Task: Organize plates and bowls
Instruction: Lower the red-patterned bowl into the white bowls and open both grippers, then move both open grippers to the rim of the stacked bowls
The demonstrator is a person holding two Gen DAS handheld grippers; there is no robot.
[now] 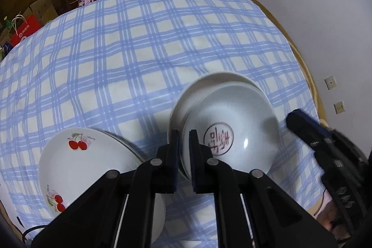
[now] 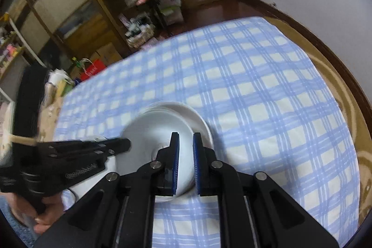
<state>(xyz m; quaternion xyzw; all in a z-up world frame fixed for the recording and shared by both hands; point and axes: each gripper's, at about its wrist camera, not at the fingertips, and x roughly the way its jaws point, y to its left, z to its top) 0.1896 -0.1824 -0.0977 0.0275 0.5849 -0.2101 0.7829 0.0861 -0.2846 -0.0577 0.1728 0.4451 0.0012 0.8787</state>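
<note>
Left tool [image 1: 184, 143] clamped narrow on the near-left rim of the top bowl [image 1: 234, 131], red mark inside. Right tool [image 2: 185, 148] likewise clamped on that bowl's opposite rim. Bowl sits tilted in a lower bowl [image 1: 197, 90] on the checked cloth [image 1: 139, 50] covering the table [image 2: 337, 76]. Cherry plate [image 1: 88, 162] lies just beside, left

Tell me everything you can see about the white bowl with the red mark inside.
The white bowl looks like glazed ceramic, with a round red seal-like mark on its inner bottom. It sits tilted, nested in another white bowl over the blue checked cloth. The left gripper clamps its near rim, one finger inside, one outside. The right gripper pinches the rim on the opposite side. The cherry plate lies beside it.
</note>
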